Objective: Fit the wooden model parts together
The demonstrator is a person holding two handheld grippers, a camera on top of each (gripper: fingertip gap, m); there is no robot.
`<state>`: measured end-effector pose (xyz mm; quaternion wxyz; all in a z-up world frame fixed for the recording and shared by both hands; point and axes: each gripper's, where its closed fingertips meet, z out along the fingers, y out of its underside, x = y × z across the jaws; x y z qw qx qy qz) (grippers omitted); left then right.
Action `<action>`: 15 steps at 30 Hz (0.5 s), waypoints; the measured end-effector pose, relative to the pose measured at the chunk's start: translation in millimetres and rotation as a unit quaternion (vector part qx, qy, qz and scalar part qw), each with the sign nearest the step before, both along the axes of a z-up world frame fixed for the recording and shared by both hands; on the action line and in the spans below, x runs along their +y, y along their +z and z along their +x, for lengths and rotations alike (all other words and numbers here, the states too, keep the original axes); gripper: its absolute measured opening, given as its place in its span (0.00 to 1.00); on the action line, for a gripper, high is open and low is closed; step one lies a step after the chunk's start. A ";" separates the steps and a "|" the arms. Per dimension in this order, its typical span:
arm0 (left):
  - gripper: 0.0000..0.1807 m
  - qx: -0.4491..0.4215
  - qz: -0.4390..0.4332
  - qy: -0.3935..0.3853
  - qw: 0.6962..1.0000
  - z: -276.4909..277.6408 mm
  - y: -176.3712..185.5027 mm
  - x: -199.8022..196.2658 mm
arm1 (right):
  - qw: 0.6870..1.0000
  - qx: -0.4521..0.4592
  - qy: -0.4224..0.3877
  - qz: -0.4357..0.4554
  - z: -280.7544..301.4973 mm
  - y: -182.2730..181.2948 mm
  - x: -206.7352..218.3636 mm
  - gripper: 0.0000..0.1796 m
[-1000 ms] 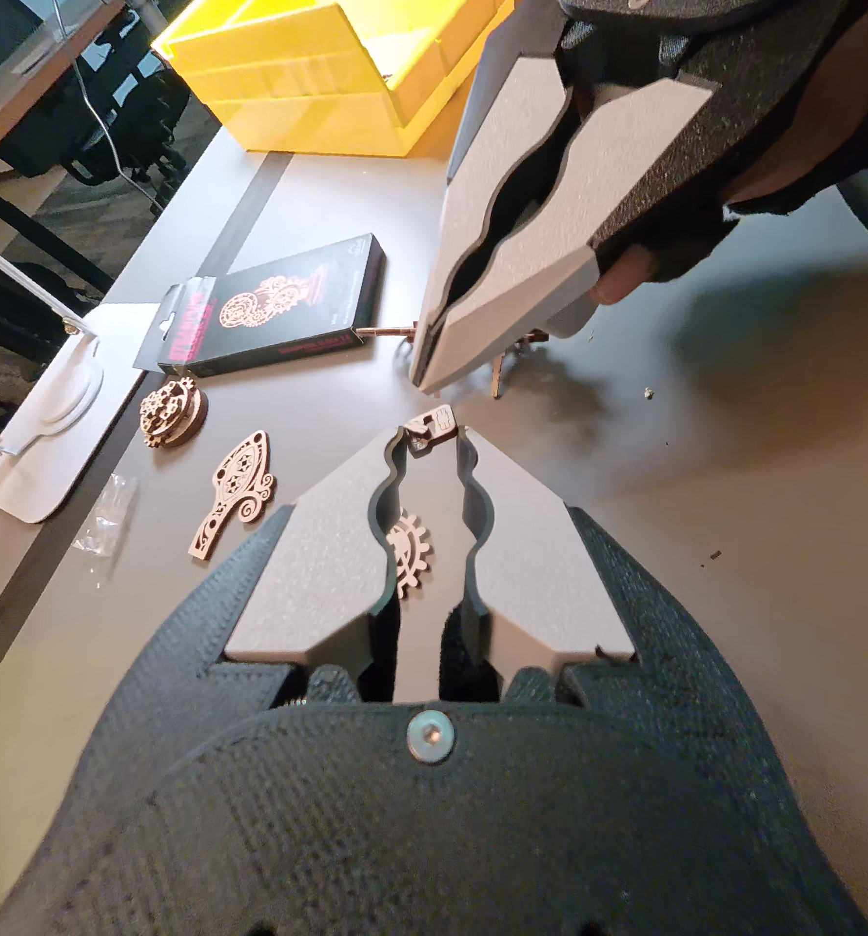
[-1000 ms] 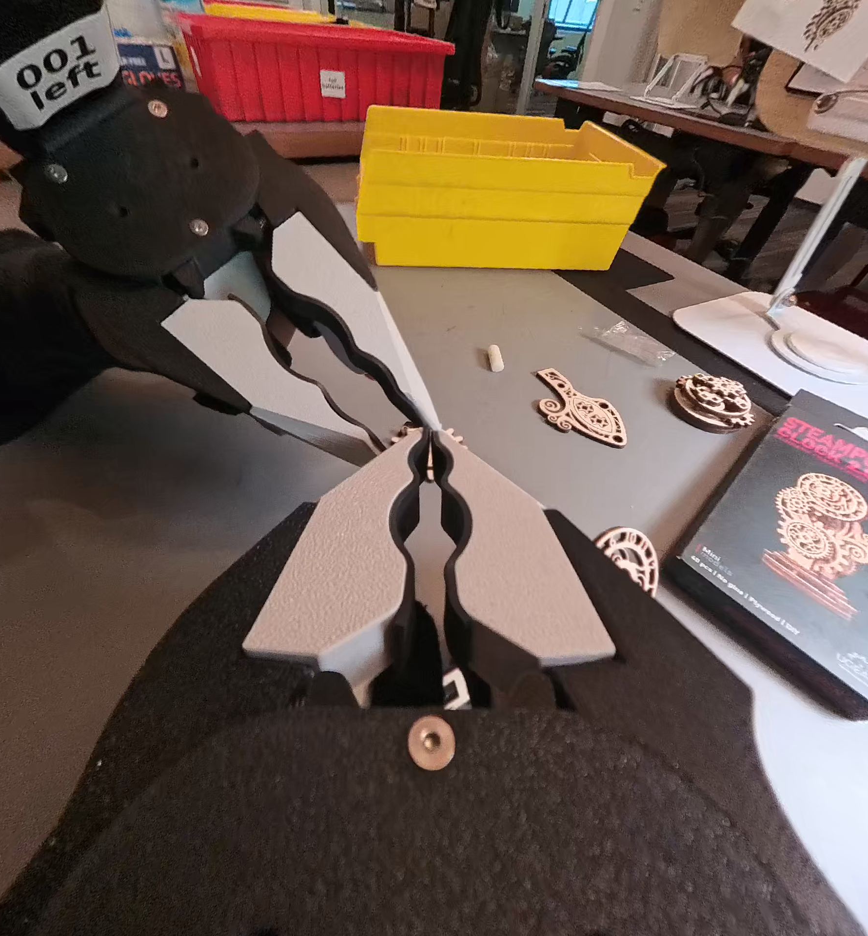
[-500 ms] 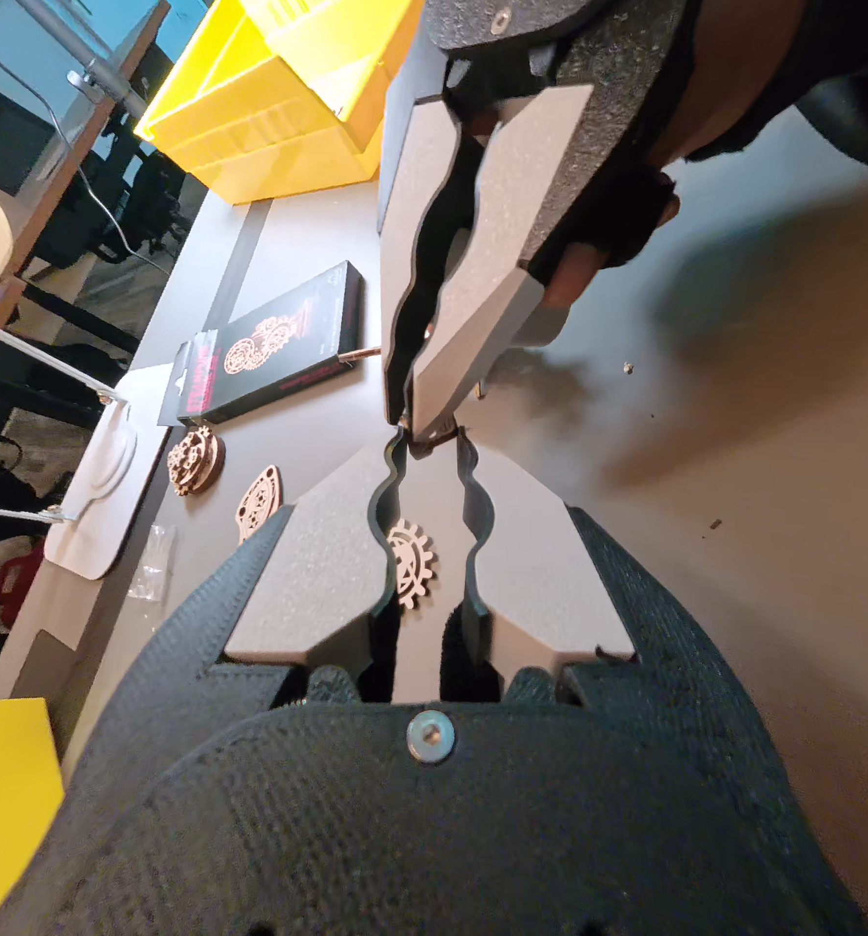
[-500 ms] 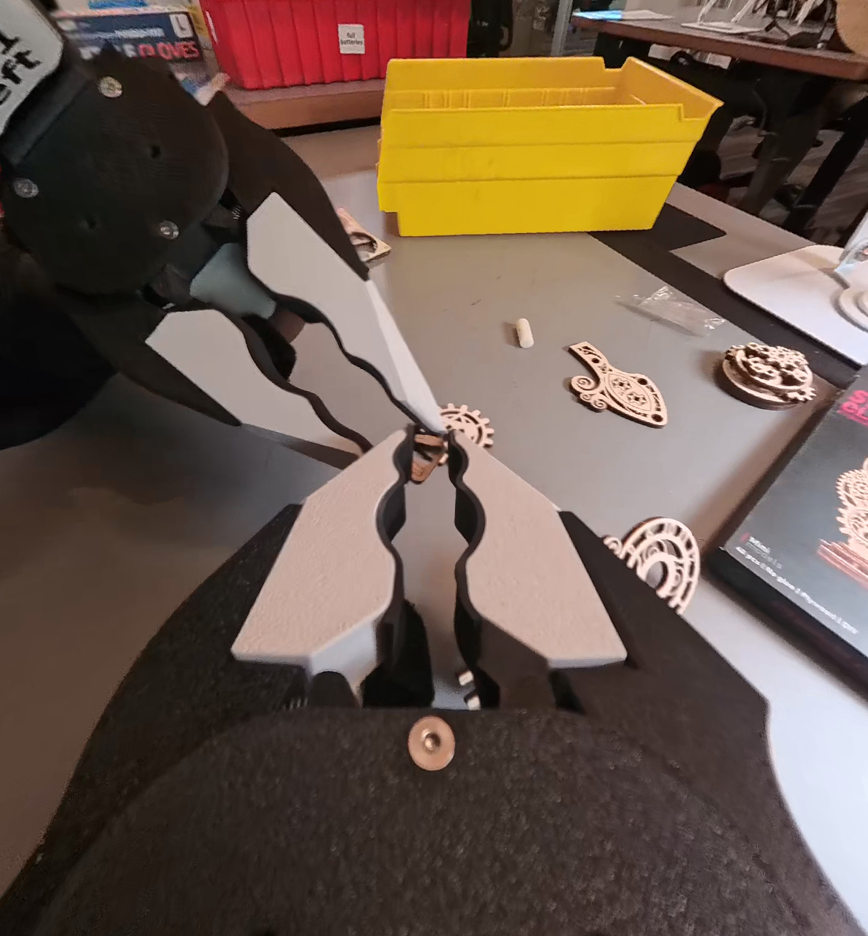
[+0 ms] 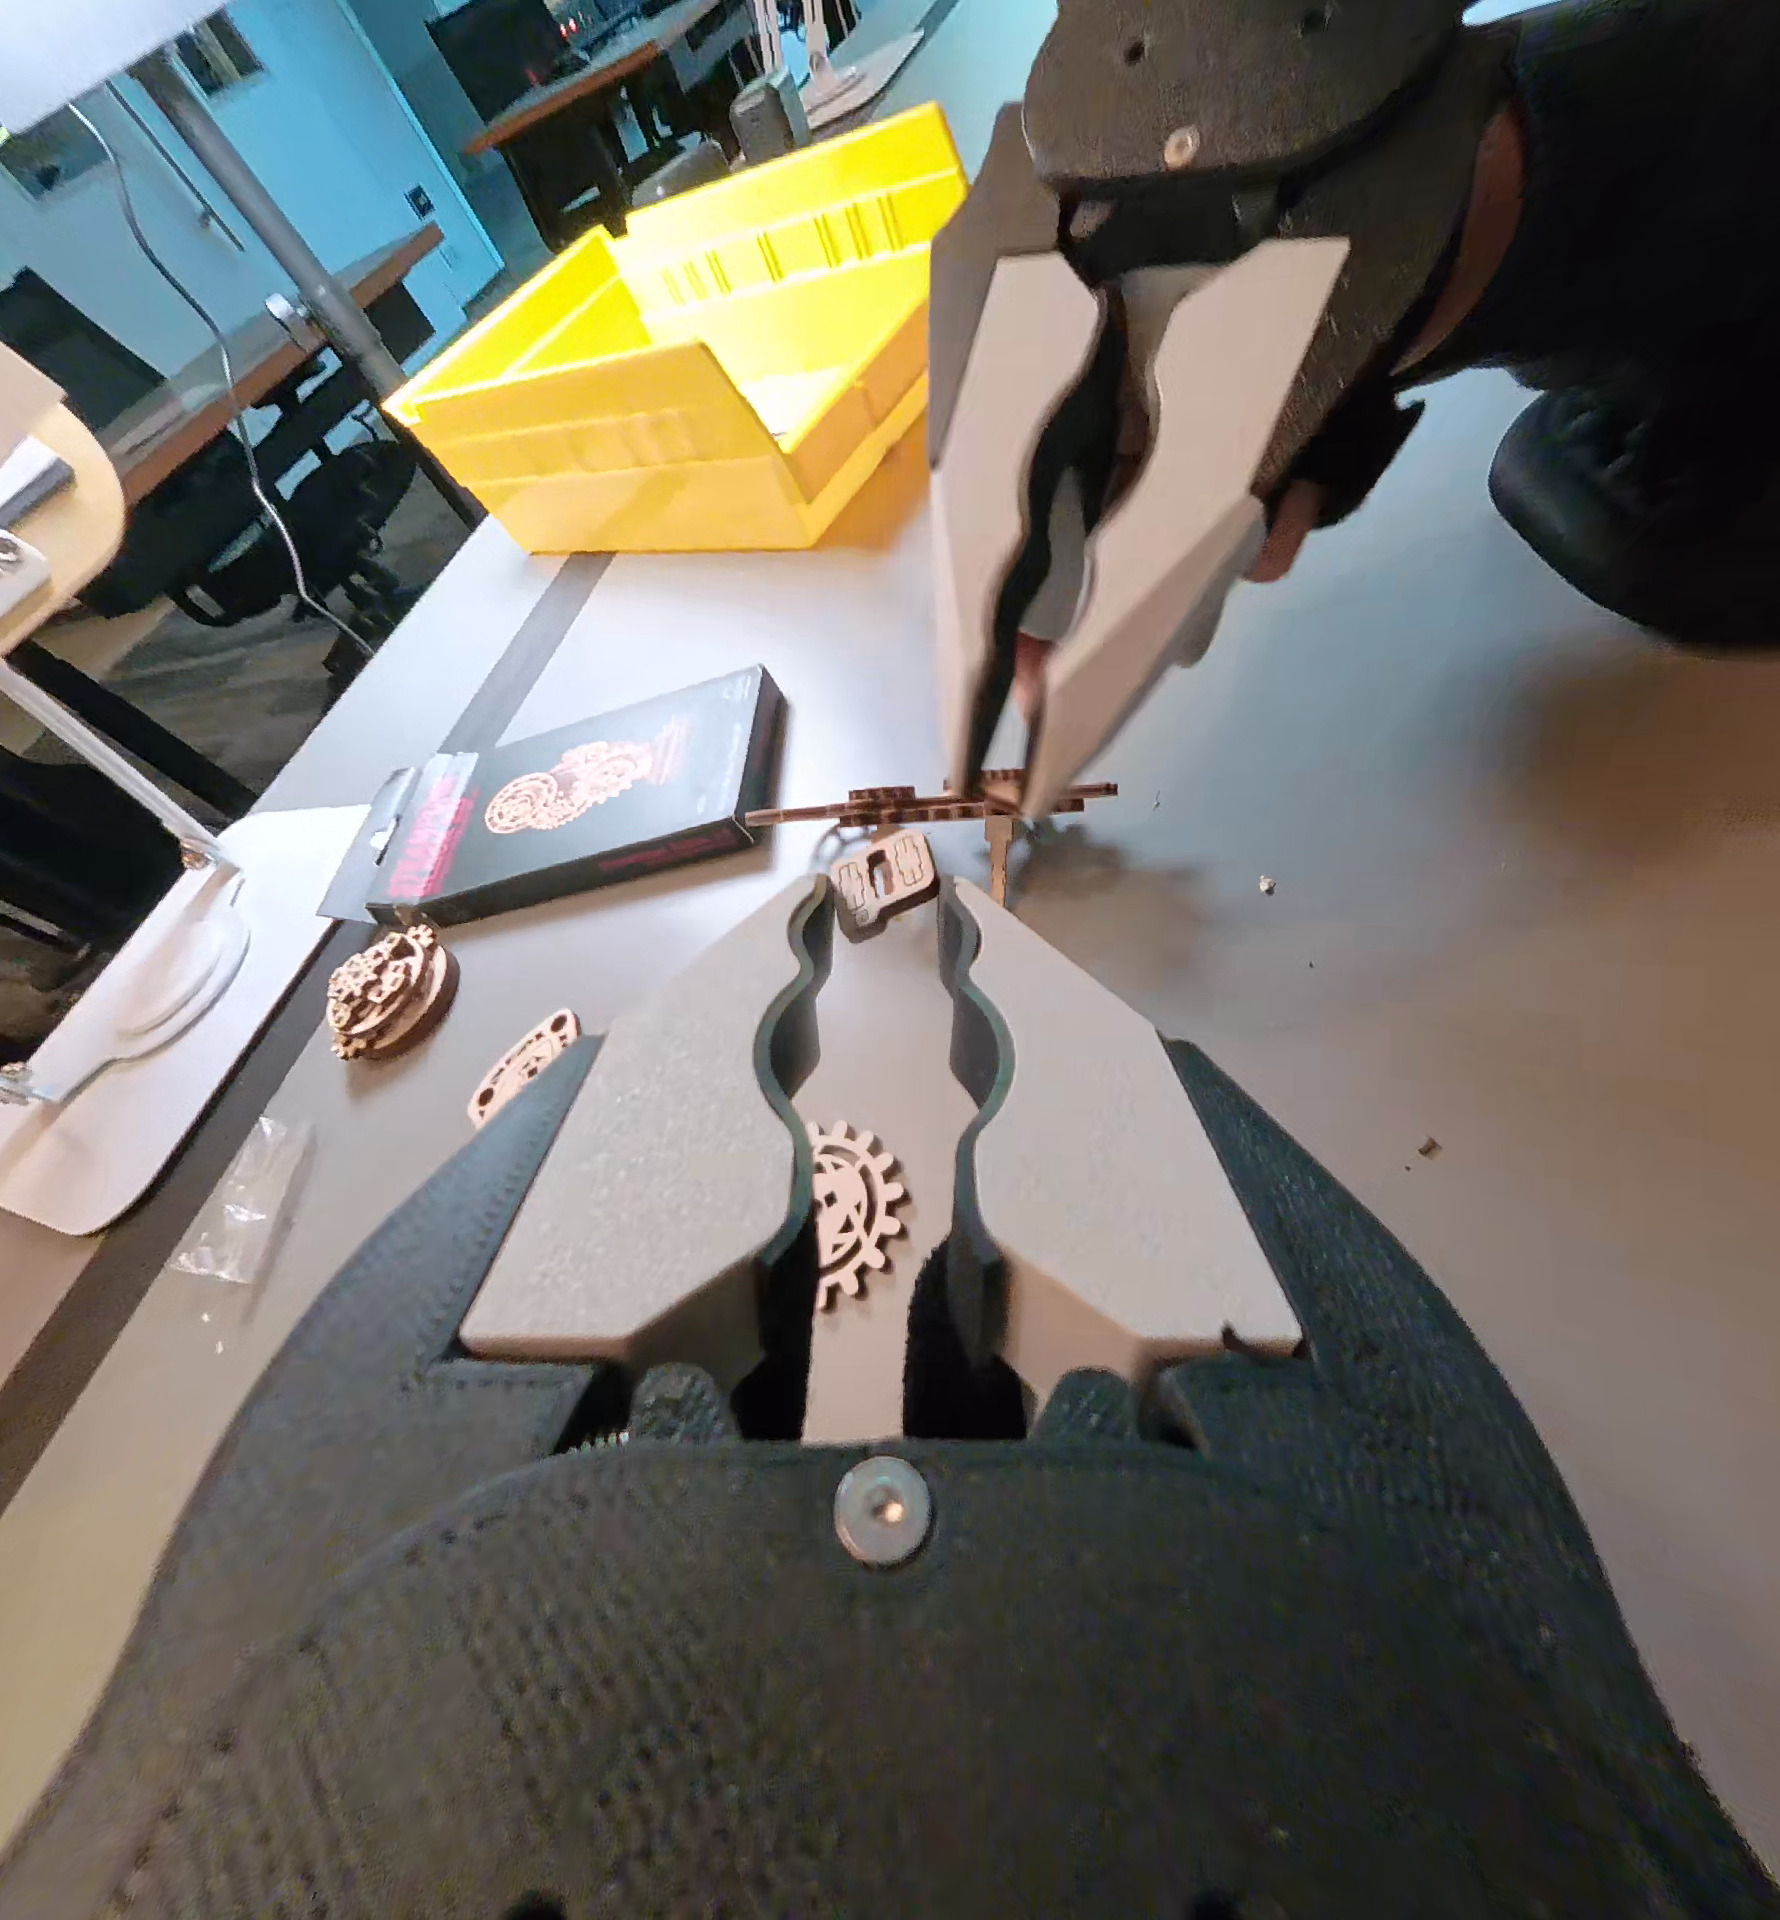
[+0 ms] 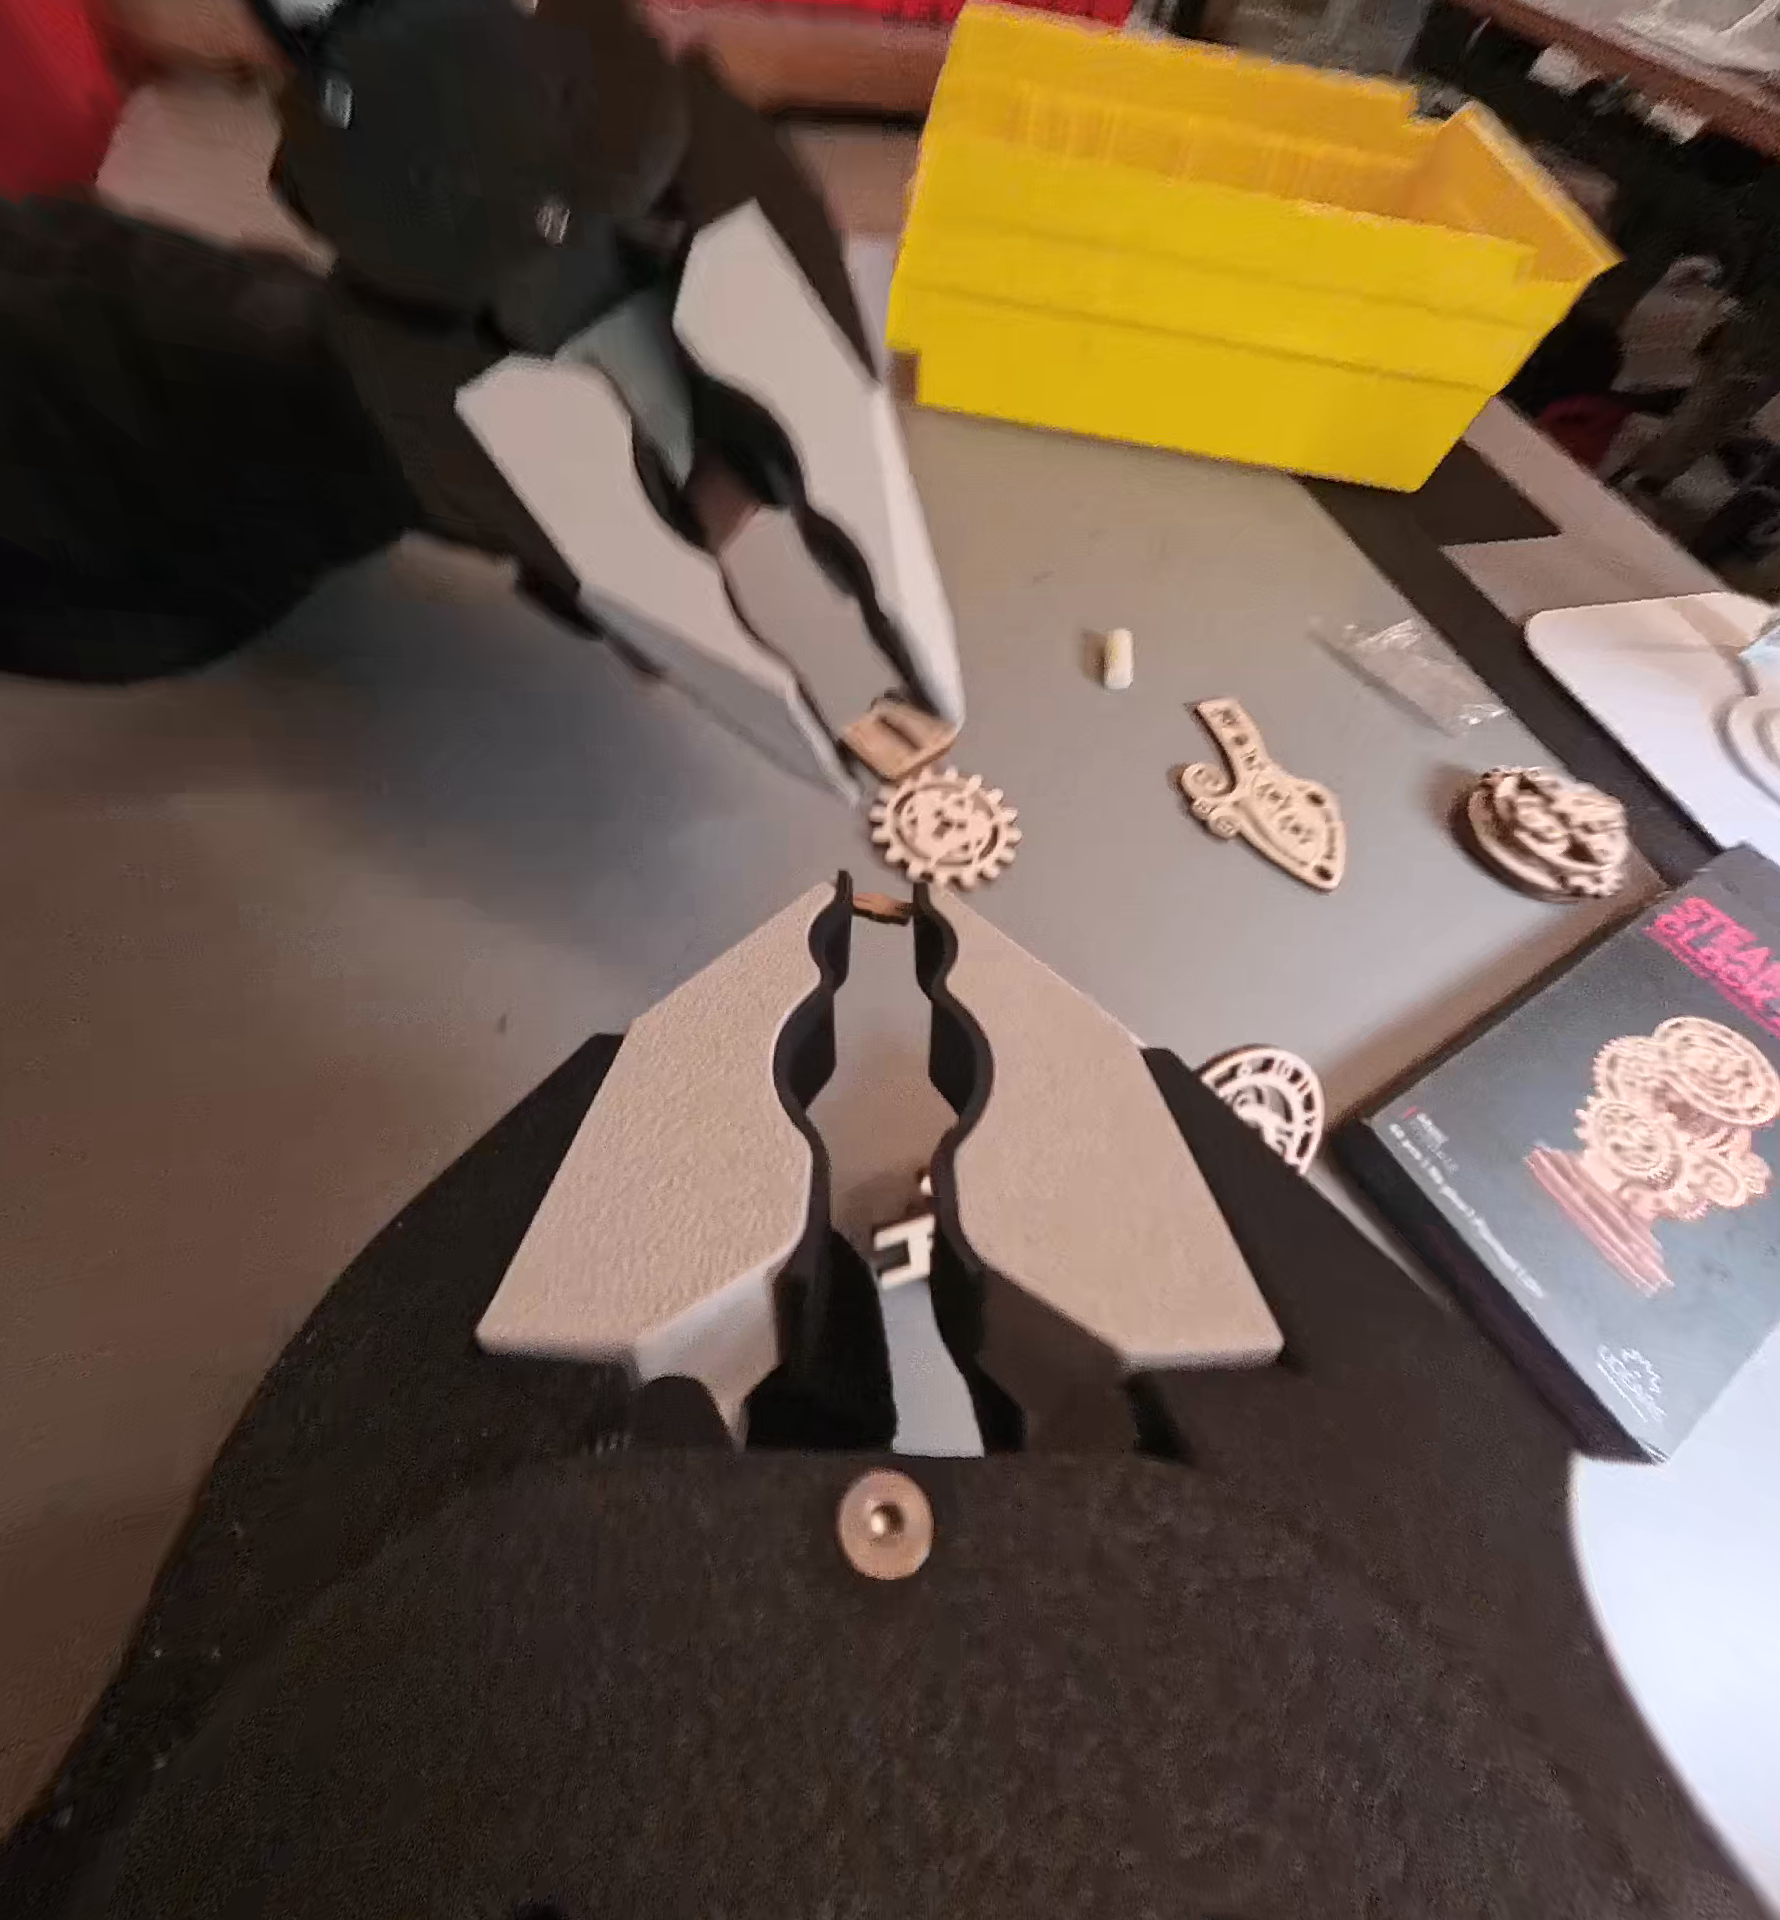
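Jaws of left gripper (image 5: 886, 889) nearly closed, pinching one small wooden plate (image 5: 884, 881) with a keyhole cut, up off the grey table (image 5: 1488, 935). Jaws of right gripper (image 6: 878, 896) nearly closed too, tips squeezing the edge of one flat wooden frame (image 5: 865, 805) on thin legs, just past the plate. Behind, yellow bins (image 6: 1177, 312), stacked, count hard to tell. One black box (image 5: 595, 800). Four loose wooden parts lying flat: one round dial (image 6: 1265, 1117), one round gear stack (image 6: 1546, 831), one drop-shaped piece (image 6: 1260, 800), one gear (image 6: 943, 826). One clear bag (image 6: 1405, 675). One tiny white peg (image 6: 1111, 657).
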<state>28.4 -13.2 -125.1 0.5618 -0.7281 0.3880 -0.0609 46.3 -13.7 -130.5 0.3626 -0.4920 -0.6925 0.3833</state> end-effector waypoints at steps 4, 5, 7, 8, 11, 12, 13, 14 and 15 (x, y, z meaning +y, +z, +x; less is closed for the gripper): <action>0.10 0.021 0.023 -0.003 1.000 1.2 3.2 -1.1 | 0.994 -0.094 0.045 0.043 8.0 -38.0 -19.3 0.05; 0.10 0.026 0.027 -0.004 0.999 1.9 3.1 -1.5 | 0.990 -0.120 0.054 0.050 9.7 -48.1 -24.0 0.05; 0.10 0.032 0.029 -0.006 0.999 2.9 2.4 -1.9 | 0.982 -0.167 0.063 0.062 13.9 -65.6 -29.3 0.05; 0.10 0.033 0.032 -0.008 0.999 3.5 2.6 -2.4 | 0.980 -0.180 0.058 0.069 14.6 -70.8 -28.0 0.05; 0.10 0.032 0.035 -0.012 0.999 5.0 3.7 -3.3 | 0.983 -0.173 0.046 0.050 13.4 -64.8 -26.1 0.06; 0.10 0.031 0.036 -0.014 0.999 5.5 4.1 -3.5 | 0.985 -0.163 0.045 0.026 12.8 -57.5 -27.6 0.08; 0.10 0.031 0.036 -0.015 0.999 6.1 4.2 -3.8 | 0.988 -0.150 0.047 -0.001 12.5 -49.2 -29.6 0.10; 0.10 0.030 0.037 -0.017 0.999 6.9 4.3 -4.1 | 0.989 -0.136 0.048 -0.026 12.0 -40.7 -30.3 0.13; 0.10 0.031 0.039 -0.019 0.999 7.7 4.4 -4.5 | 0.991 -0.120 0.045 -0.044 11.0 -32.6 -29.5 0.14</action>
